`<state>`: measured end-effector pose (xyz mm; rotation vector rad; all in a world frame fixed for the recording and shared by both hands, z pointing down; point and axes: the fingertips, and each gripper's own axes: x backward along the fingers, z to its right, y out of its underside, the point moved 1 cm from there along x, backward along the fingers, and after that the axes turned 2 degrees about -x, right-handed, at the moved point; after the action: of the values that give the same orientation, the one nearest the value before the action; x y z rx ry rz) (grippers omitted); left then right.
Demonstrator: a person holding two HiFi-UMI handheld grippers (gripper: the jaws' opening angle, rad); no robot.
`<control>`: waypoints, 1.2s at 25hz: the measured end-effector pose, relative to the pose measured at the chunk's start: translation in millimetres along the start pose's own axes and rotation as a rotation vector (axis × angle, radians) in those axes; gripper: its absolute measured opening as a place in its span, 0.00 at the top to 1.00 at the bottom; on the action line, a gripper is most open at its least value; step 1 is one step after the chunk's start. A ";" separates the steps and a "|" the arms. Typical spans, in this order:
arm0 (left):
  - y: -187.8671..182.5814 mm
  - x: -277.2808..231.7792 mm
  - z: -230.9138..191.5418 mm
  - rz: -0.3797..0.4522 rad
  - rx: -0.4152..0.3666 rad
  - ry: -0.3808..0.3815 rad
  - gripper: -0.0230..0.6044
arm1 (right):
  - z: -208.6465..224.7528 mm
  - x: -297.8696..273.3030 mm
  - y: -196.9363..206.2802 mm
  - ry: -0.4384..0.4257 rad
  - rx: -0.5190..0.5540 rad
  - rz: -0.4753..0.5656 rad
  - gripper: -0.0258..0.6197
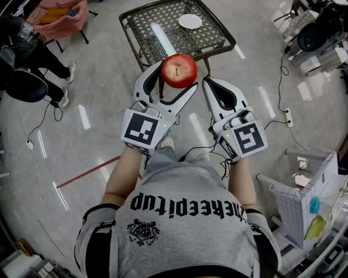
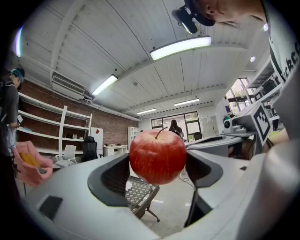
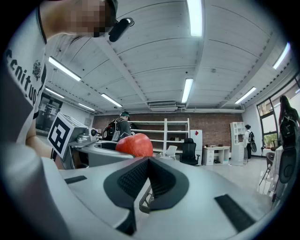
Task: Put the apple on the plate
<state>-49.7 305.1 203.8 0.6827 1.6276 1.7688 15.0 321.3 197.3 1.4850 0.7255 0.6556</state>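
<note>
A red apple (image 1: 178, 70) with a short stem hangs in the air between the two tips of my left gripper (image 1: 175, 81), which is shut on it. In the left gripper view the apple (image 2: 157, 156) fills the gap between the dark pads (image 2: 115, 176). My right gripper (image 1: 210, 83) is level just right of the apple, jaws shut with nothing between them; its pads (image 3: 161, 180) meet. A small white plate (image 1: 190, 21) lies on a black metal mesh table (image 1: 157, 19) beyond both grippers.
The mesh table (image 2: 139, 196) stands on thin legs on a glossy grey floor. Cables and a power strip (image 1: 288, 117) lie to the right, a white cart (image 1: 304, 201) at the near right. A person (image 1: 24, 49) stands far left beside a pink chair (image 1: 60, 16).
</note>
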 end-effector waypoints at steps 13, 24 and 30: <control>-1.4 0.4 -8.9 0.023 -0.014 0.002 0.31 | -6.0 -11.1 0.7 -0.018 0.014 -0.016 0.95; 6.0 9.6 -45.1 0.031 -0.037 0.034 0.31 | -22.2 -43.9 3.1 0.016 -0.010 -0.004 0.95; 9.4 12.0 -57.6 0.052 -0.051 0.095 0.31 | -31.5 -51.4 2.6 0.085 -0.023 0.000 0.95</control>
<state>-101.2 275.4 206.7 0.6311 1.6341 1.8990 -41.9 301.6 202.6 1.4426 0.7805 0.7279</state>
